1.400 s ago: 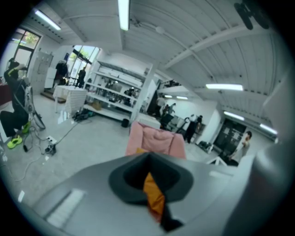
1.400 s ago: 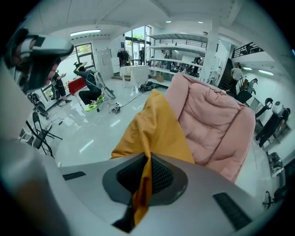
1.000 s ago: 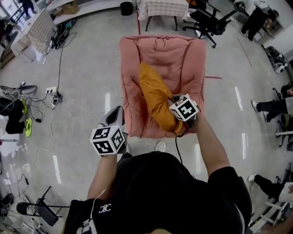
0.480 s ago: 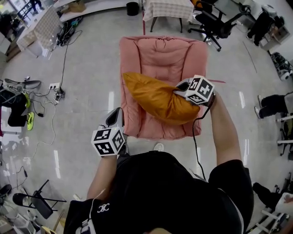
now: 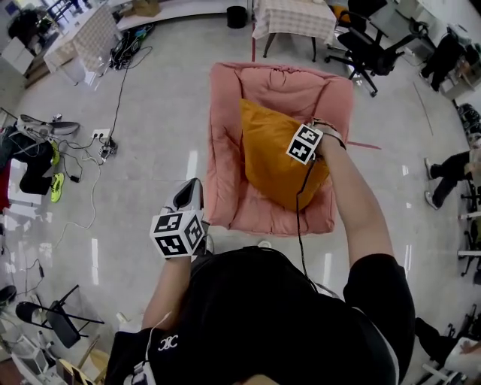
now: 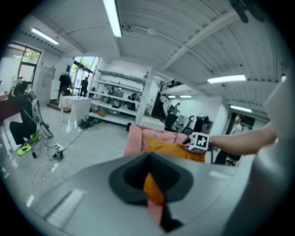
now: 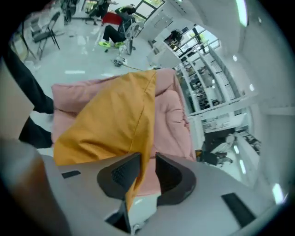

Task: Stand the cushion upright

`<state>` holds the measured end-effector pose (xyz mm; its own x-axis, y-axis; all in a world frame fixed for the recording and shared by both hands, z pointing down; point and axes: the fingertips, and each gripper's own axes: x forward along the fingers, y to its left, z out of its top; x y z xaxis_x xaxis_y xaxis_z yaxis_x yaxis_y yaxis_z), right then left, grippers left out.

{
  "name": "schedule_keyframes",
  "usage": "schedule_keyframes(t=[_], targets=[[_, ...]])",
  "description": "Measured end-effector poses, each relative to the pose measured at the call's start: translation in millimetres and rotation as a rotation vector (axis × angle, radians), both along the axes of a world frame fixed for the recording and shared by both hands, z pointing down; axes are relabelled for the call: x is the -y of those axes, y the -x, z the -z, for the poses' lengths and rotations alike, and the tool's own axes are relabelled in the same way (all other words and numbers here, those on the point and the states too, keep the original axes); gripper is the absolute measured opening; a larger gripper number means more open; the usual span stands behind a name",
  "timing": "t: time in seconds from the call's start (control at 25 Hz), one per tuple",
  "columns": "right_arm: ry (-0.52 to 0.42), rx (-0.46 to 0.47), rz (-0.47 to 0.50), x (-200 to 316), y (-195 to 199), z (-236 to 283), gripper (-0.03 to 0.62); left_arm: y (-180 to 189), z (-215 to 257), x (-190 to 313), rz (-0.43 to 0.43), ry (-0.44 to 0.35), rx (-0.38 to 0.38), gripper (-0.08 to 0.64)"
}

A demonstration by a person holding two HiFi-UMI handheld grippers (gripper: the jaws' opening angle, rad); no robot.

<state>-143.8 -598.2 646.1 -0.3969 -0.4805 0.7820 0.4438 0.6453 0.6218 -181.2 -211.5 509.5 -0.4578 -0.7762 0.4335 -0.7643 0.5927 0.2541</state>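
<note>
An orange cushion (image 5: pixel 274 154) leans upright against the back of a pink padded armchair (image 5: pixel 225 150). My right gripper (image 5: pixel 301 139) is at the cushion's upper right corner. In the right gripper view the cushion's seamed edge (image 7: pixel 138 124) runs down between the jaws of the right gripper (image 7: pixel 147 159). It lies against one pad, with a gap to the other. These jaws have just been opening. My left gripper (image 5: pixel 192 192) hangs over the floor left of the chair's front corner, shut and empty. The left gripper view shows the chair (image 6: pixel 136 138) and cushion (image 6: pixel 173 150) beyond the left gripper (image 6: pixel 150 159).
Behind the armchair stand a table with a checked cloth (image 5: pixel 293 15), a black bin (image 5: pixel 237 15) and black office chairs (image 5: pixel 361 41). Cables and a power strip (image 5: pixel 101 139) lie on the floor at the left. A seated person's legs (image 5: pixel 451 169) show at the right edge.
The right gripper swung the cushion round from the chair's front, across the seat, up against the backrest. Its jaws now stand slightly apart. The left gripper has stayed put.
</note>
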Motion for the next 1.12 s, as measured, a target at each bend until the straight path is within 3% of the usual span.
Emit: schedule_keyframes(t=[0.08, 0.12, 0.24, 0.4, 0.48, 0.52, 0.76, 0.92, 1.12], targets=[[-0.139, 0.074, -0.053, 30, 10, 17, 0.155, 2, 1, 0, -0.003, 0.000, 0.003, -0.002], [-0.168, 0.113, -0.091, 41, 12, 26, 0.158, 3, 2, 0, -0.005, -0.001, 0.004, -0.002], [-0.140, 0.273, -0.204, 50, 15, 52, 0.164, 6, 1, 0, -0.010, -0.003, 0.004, -0.002], [-0.005, 0.550, -0.338, 33, 7, 77, 0.151, 11, -1, 4, -0.025, 0.001, 0.009, -0.002], [0.058, 0.663, -0.403, 20, -4, 86, 0.024, 12, -2, 9, -0.045, -0.001, 0.009, -0.002], [0.080, 0.712, -0.419, 12, -9, 91, 0.000, 12, -2, 12, -0.058, -0.002, 0.010, -0.002], [0.301, 0.930, -0.515, -43, -40, 117, -0.002, 4, 1, 34, -0.135, -0.012, 0.020, -0.002], [0.396, 1.071, -0.597, -78, -63, 140, -0.002, -7, 1, 45, -0.185, -0.026, 0.017, -0.002], [0.560, 1.175, -0.666, -128, -82, 155, -0.003, -15, 4, 47, -0.232, -0.036, 0.006, -0.002]])
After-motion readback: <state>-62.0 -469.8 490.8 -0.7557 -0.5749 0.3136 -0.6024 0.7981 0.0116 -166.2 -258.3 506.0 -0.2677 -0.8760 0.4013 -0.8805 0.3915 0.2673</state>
